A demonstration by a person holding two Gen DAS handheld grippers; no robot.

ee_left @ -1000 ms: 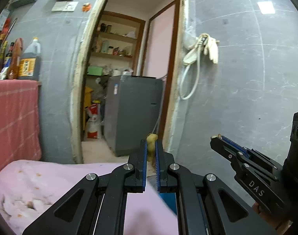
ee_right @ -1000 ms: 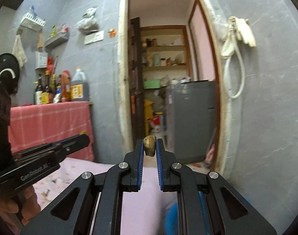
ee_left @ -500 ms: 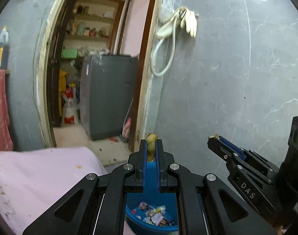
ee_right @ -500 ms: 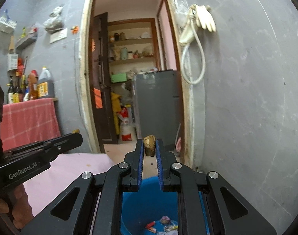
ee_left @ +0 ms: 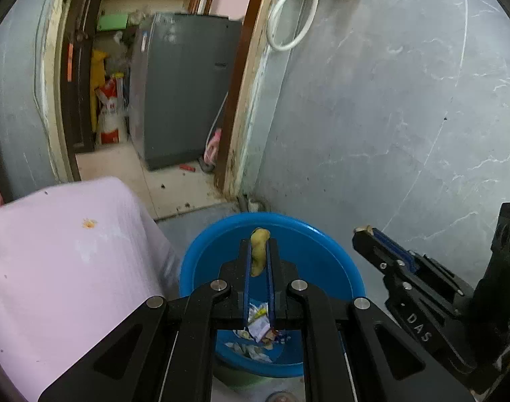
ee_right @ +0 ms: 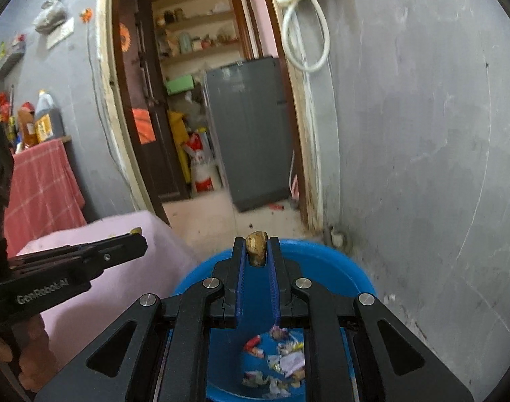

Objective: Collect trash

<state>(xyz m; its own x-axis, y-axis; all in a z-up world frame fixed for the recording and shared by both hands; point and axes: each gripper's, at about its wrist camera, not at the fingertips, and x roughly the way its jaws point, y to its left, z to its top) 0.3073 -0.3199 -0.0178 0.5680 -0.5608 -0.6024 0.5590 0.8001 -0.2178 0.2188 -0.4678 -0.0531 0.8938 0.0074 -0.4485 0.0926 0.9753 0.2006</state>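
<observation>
Now both claws hang over the blue bin (ee_left: 325, 234), low centre of each frame. My left gripper (ee_left: 259, 254) is pinched on a yellowish scrap (ee_left: 259, 249), soft-looking and bent, standing up past the fingertips. My right gripper (ee_right: 256, 251) is pinched on a brownish scrap (ee_right: 256, 247), blunt and lumpy, held at the very tips of the blue pads (ee_right: 274, 268).

In the left view the right gripper (ee_left: 367, 232) shows at the lower right, its tip above the bin's right rim. In the right view the left gripper (ee_right: 134, 244) shows at the left, its tip above the pink cloth (ee_right: 127, 281) that covers the table, just short of the bin.

Wrappers (ee_right: 278, 365) already lie on the bin's floor; seen between my fingers in both views.

Step in hand, as I judge it: the drop. Both scraps are carried and are at or near the bin mouth; neither is released.

Next move: the right claw looks well over the opening and could spread where it is. The left one should edge further in from the cloth side, then spread. The yellow bit may be sticky and cling to a pad; a small shake might be needed. Height looks fine, no need to go lower.

Background: doorway upper centre, grey fridge (ee_left: 184, 90) beyond.
</observation>
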